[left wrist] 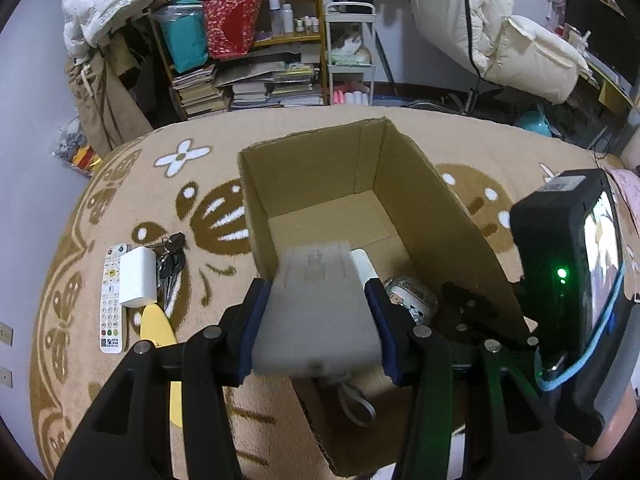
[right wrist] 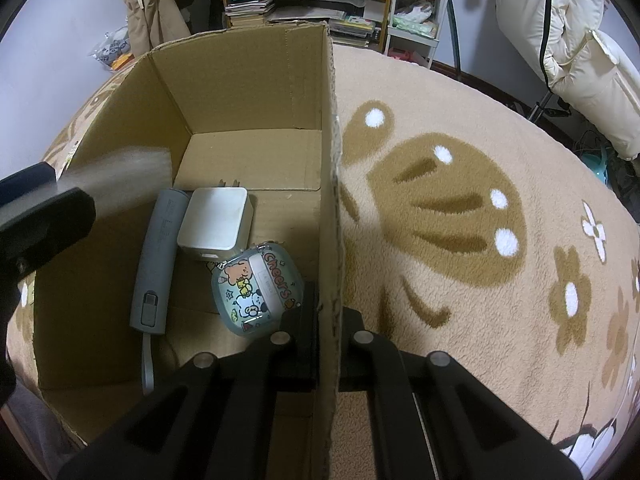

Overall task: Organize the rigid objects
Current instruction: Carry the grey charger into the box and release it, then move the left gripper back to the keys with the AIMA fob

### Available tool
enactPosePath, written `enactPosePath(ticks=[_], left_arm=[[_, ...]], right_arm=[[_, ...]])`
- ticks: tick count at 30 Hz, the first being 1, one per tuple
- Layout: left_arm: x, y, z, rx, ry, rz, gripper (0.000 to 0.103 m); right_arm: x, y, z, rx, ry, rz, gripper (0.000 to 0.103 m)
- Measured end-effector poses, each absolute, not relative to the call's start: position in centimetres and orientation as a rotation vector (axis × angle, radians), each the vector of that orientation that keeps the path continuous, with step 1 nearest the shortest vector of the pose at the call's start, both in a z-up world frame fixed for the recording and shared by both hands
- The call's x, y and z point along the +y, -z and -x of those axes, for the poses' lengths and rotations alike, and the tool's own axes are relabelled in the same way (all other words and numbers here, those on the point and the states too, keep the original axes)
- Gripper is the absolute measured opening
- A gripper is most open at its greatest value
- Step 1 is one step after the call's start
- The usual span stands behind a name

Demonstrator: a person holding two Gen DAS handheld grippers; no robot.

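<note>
1. The left hand-held gripper (left wrist: 318, 316) grips a flat grey device (left wrist: 316, 312) between its blue pads (left wrist: 252, 328), at the centre of the left wrist view, above the near edge of the cardboard box (left wrist: 304, 172).
2. The right hand-held gripper (right wrist: 328, 344) is closed on the right wall of the cardboard box (right wrist: 330, 160), one finger inside and one outside.
3. Inside the box, in the right wrist view, lie a grey stick-shaped device (right wrist: 158, 256), a white charger (right wrist: 216, 222) and a case with cartoon stickers (right wrist: 256, 290), close together.
4. At the left of the left wrist view, on the patterned blanket (left wrist: 120, 208), lie a white remote control (left wrist: 111, 298), a white block (left wrist: 138, 276), keys (left wrist: 172, 264) and a yellow object (left wrist: 158, 328).
</note>
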State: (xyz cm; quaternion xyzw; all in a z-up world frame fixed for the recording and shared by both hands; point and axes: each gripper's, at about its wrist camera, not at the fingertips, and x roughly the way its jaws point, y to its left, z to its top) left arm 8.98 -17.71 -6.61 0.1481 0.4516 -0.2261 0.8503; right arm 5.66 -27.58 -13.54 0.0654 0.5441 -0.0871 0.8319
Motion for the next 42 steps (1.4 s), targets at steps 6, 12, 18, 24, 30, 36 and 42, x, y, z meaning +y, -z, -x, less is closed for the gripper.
enactPosePath(ticks=[6, 12, 18, 24, 30, 36, 42], left_arm=[[-18.1, 6.3, -8.4, 0.946, 0.483, -0.329, 0.050], [-17.2, 4.7, -8.2, 0.916, 0.468, -0.329, 0.055], [-15.2, 3.8, -8.7, 0.911, 0.432, -0.301, 0.074], [-13.0, 3.1, -9.2, 0.897, 0.374, -0.279, 0.095], [-11.1, 3.3, -10.0, 0.910, 0.334, -0.250, 0.096], [-9.1, 4.7, -10.9, 0.935, 0.280, -0.254, 0.098], [-6.4, 7.3, -12.5, 1.031, 0.249, -0.246, 0.098]], right_arm=[[-27.5, 13.5, -5.7, 1.154, 0.185, -0.138, 0.005], [-27.5, 13.6, -5.6, 1.154, 0.183, -0.135, 0.005], [-27.5, 13.5, -5.7, 1.154, 0.185, -0.135, 0.005], [-27.5, 13.5, -5.7, 1.154, 0.184, -0.135, 0.005], [-27.5, 13.4, -5.7, 1.154, 0.182, -0.136, 0.005], [-27.6, 13.2, -5.7, 1.153, 0.178, -0.138, 0.005], [-27.7, 13.2, -5.8, 1.156, 0.170, -0.137, 0.005]])
